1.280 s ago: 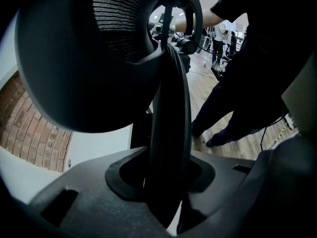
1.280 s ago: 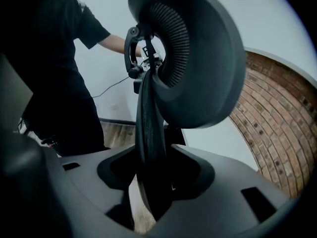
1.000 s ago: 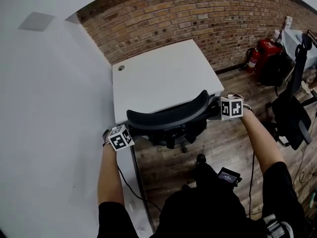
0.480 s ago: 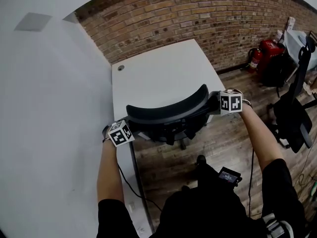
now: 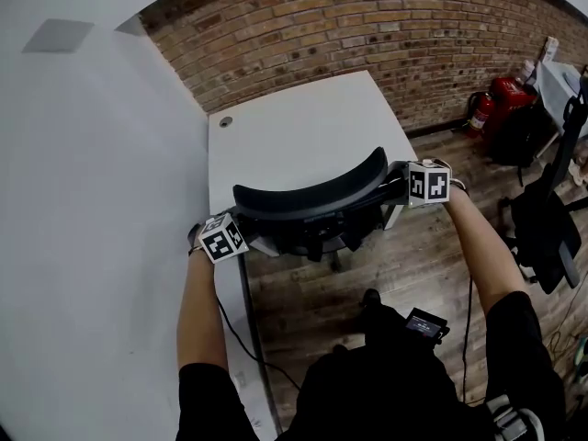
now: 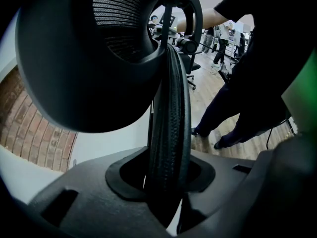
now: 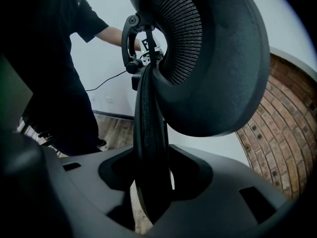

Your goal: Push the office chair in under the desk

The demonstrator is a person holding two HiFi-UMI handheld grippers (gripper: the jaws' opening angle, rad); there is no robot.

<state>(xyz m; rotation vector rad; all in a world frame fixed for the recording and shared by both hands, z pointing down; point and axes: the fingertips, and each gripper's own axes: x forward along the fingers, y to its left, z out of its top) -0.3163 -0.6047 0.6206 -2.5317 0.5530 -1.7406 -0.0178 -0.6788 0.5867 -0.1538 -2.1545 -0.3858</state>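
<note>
At the near edge of the counter [image 5: 294,131], the chair [image 5: 308,196] sits partly tucked. Left hand-held gripper [image 5: 243,224] and right hand-held gripper [image 5: 398,189] each clamp an end of its back rim, jaws half-wide. Push evenly and straight, lest it swivel.

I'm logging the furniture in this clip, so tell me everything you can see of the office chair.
The office chair is black, with a curved backrest of fine mesh in a smooth, plastic-looking frame. It stands upright on the wooden floor at the near edge of the white desk. From above, its top rim overlaps the desktop, and dark underparts show below. The left gripper clamps one end of the rim. The right gripper holds the other end, and its jaws have just been opening slightly.
</note>
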